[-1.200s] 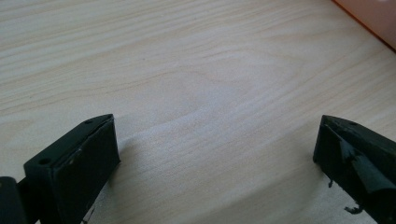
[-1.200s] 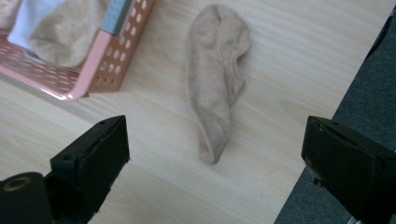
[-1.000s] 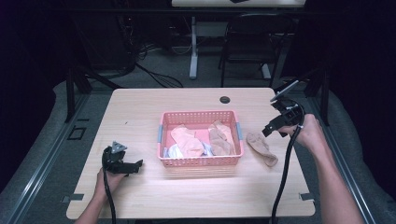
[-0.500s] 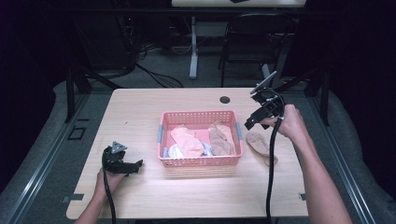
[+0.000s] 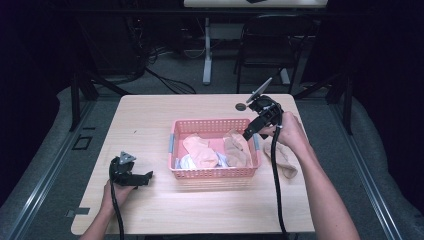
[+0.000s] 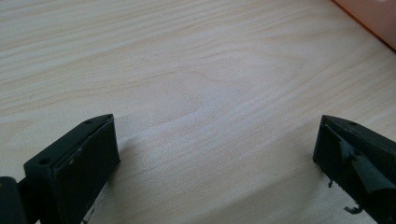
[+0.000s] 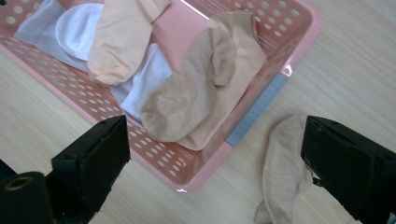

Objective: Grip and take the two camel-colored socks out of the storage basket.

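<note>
High view: right claw (image 5: 251, 131) raised over the basket (image 5: 214, 172) at its 2 o'clock corner, jaws wide, holding nothing. Tan sock (image 5: 283, 159) flat on the bench (image 5: 150, 120), just beside the basket at 3 o'clock. Left claw (image 5: 145, 177) resting low at 9 o'clock, well apart from the basket.

Left gripper view: jaws wide over bare wood, nothing between.

Right gripper view: jaws wide; several socks piled in the basket, loose sock toward 5 o'clock.

Likely step: reaching for the loose sock. Next move calls for swinging to 4 o'clock, dropping, pinching the sock at mid-length.
</note>
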Tool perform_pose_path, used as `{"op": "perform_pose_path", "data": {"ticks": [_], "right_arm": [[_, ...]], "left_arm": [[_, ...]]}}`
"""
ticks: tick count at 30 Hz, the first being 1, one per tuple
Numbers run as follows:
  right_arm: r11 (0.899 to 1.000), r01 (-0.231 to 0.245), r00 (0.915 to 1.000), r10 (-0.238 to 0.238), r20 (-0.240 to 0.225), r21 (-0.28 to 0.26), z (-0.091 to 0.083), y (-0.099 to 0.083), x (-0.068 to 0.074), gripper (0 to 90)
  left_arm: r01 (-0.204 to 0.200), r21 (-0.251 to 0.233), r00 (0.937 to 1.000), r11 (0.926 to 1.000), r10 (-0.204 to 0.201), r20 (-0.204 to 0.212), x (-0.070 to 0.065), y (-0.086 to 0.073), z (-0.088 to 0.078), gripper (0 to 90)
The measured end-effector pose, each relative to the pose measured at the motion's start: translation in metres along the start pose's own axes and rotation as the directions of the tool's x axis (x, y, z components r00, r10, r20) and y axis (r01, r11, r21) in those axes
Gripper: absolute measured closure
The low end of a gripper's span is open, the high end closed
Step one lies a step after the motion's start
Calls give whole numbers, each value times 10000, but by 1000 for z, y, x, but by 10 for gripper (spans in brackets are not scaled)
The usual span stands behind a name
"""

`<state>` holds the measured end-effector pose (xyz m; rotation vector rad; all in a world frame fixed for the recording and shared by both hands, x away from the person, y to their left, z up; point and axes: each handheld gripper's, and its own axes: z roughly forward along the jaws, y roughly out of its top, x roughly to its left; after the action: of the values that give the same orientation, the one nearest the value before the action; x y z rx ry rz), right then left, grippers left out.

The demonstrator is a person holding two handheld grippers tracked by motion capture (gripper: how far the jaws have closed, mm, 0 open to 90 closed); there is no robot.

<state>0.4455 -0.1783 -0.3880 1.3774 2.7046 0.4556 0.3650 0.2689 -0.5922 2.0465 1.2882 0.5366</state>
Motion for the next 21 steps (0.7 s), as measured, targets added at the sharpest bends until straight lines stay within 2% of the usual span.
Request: {"op": "perform_pose_path", "data": {"ticks": [4, 8, 11, 21], "right_arm": [[9999, 122, 9999, -123, -98, -89, 8, 5, 8, 74], [9994, 340, 9993, -339, -170, 52, 11, 11, 12, 75], [9994, 348, 9987, -349, -380, -49, 16, 12, 15, 75], [9996, 268, 9974, -265, -675, 38, 51, 8, 20, 80]], "left_arm": [[1, -2, 10000, 10000, -1, 2, 0, 0, 0, 0], [-3, -3, 10000, 10000, 3, 5, 0, 0, 0, 0], [-13, 28, 10000, 10000, 13, 7, 0, 0, 0, 0], [-14, 29, 10000, 10000, 14, 22, 0, 0, 0, 0]]}}
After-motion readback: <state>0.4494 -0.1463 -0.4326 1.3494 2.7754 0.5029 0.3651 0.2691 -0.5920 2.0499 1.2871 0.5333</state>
